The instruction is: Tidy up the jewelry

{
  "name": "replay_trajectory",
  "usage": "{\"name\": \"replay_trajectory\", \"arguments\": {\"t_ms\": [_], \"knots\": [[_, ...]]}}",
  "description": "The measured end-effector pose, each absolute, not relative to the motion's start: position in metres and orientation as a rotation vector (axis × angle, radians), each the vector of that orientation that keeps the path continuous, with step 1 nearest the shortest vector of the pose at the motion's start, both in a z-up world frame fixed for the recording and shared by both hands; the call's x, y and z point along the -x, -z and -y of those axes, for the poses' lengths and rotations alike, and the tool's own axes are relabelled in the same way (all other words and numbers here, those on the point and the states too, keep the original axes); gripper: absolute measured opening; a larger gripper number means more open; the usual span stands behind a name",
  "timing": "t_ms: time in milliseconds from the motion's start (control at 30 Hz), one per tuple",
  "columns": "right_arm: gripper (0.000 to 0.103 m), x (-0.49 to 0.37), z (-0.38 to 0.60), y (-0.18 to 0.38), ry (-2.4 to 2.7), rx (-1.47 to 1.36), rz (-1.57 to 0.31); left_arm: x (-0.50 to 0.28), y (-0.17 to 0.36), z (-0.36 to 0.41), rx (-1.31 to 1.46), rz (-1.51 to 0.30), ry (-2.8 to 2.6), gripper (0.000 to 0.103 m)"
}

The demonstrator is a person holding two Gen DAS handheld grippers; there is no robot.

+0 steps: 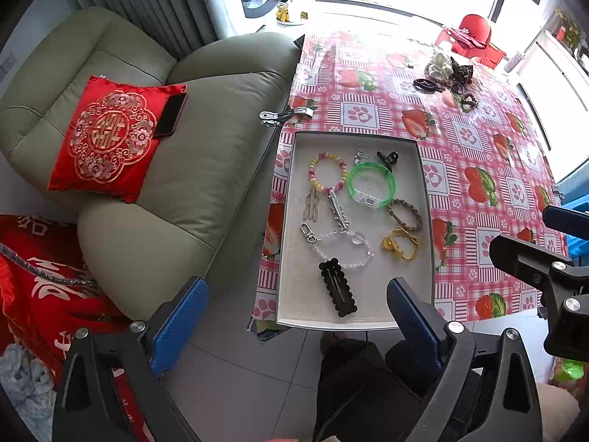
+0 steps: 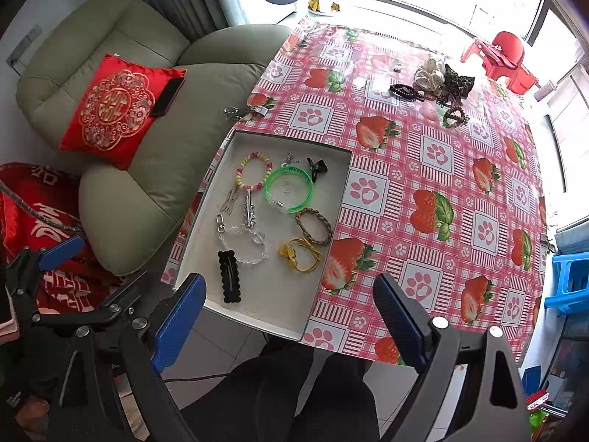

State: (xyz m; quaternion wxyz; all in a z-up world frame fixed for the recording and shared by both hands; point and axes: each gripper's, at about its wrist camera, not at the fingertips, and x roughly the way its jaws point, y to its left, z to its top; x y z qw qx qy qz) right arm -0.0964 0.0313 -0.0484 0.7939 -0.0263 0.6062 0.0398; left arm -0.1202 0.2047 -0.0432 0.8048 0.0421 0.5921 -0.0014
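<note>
tray filling up, far pile still waiting

both grippers hang spread and empty above the near edge of the table (image 2: 441, 169), the left gripper (image 1: 294, 316) over the white tray (image 1: 291, 258), the right gripper (image 2: 291, 316) just off the tray's near corner. neither touches anything.

the tray sits at the table's near left corner and already holds a good share of the jewelry: a beaded bracelet (image 1: 327, 173), a green bangle (image 1: 371, 184), a braided band (image 1: 405, 215), a yellow tie (image 1: 399, 245), a clear bead chain (image 1: 344, 246), a black snap clip (image 1: 338, 287), a small claw clip (image 1: 388, 158) and a few metal charms. they lie loosely, some touching or overlapping, not sorted into rows.

still outside the tray, well apart at the far side of the table, is a heap of scrunchies (image 2: 441, 77) with dark hair ties (image 2: 405, 92) and a beaded loop (image 2: 454, 116) beside it. by this count, the job looks roughly half done: the far pile has yet to be brought over.
</note>
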Motion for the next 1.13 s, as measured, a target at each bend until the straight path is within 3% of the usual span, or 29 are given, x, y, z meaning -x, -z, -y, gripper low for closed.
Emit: {"name": "replay_trajectory", "arguments": {"t_ms": [1133], "knots": [[0.093, 0.0945, -0.03, 0.0488, -0.088, 0.057, -1.306, 0.1179, 0.0491, -0.1985, -0.095, -1.271, 0.049, 0.102]]}}
